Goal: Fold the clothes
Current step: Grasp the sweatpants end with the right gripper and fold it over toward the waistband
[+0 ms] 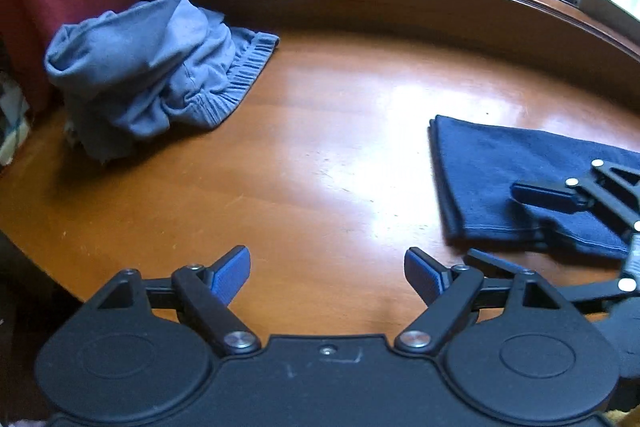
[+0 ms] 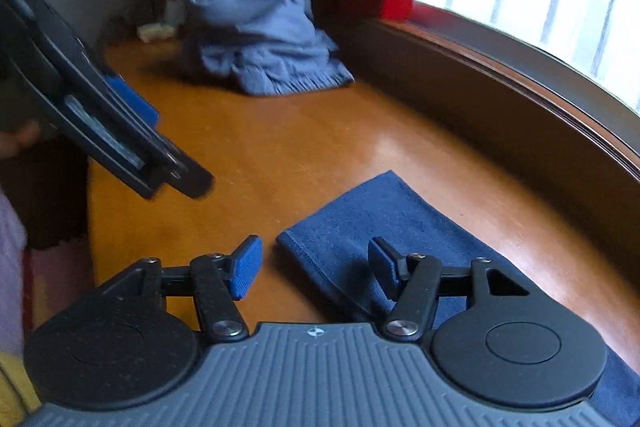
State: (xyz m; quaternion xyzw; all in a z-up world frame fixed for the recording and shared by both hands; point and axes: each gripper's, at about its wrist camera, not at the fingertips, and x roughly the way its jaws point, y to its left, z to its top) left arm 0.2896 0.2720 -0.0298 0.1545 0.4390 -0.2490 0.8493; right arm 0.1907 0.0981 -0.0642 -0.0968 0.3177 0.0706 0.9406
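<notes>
Two garments on the wooden surface [image 1: 320, 131], well apart. Navy folded cloth [image 1: 500, 183] lying flat near the window side, probably parked there as the finished one. Light blue crumpled shorts [image 1: 148, 75] heaped at the far end by the red boxes [image 1: 60, 7], clearly not folded yet, so likely next up.

Left hand-held gripper [image 1: 327, 273] hanging over bare wood with jaws spread wide, nothing between them, looks aimed toward the blue heap. Right hand-held gripper [image 2: 314, 267] sitting right over the near corner of the navy cloth, jaws parted, pads not pinching the fabric as far as visible. Looks like a let-go rather than a grab, but only a guess.
</notes>
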